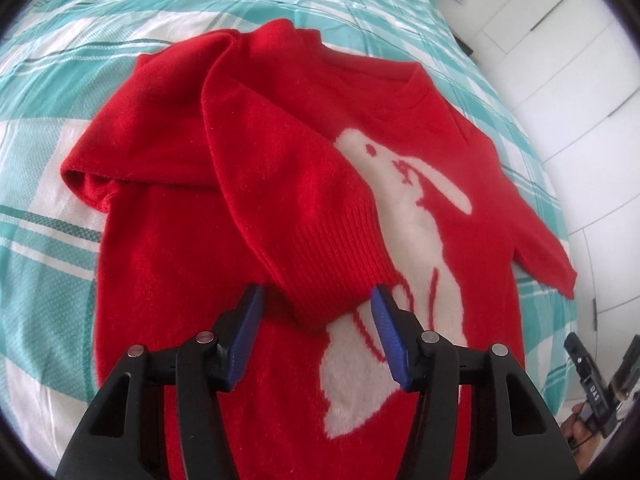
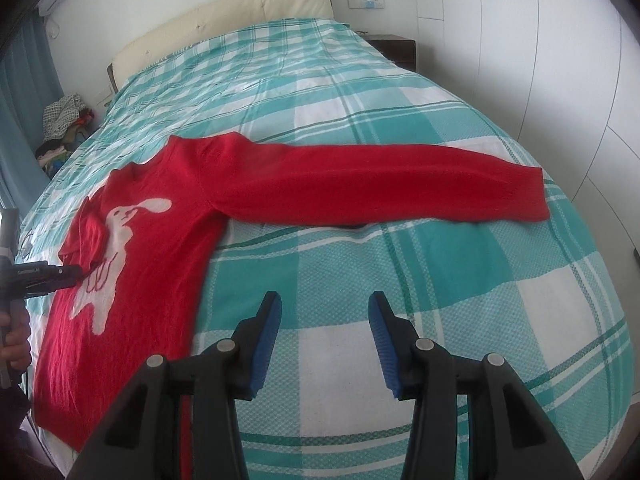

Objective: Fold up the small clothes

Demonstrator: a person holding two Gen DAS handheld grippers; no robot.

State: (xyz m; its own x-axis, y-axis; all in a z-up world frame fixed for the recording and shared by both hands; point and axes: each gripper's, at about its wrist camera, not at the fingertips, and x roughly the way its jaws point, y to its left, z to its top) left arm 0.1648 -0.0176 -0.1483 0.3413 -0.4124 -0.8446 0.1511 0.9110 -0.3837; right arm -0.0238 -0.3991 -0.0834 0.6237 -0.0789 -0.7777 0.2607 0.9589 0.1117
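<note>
Sweater (image 1: 168, 248), folded sleeve (image 1: 288, 200) left view, outstretched sleeve (image 2: 380, 184) right view

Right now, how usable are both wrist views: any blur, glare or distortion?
Left wrist: soft, slightly blurred red sweater, strong fisheye bulge, dark corners. Right wrist: sharper, bed cover bowed by the lens, walls bright, no harsh glare.
</note>
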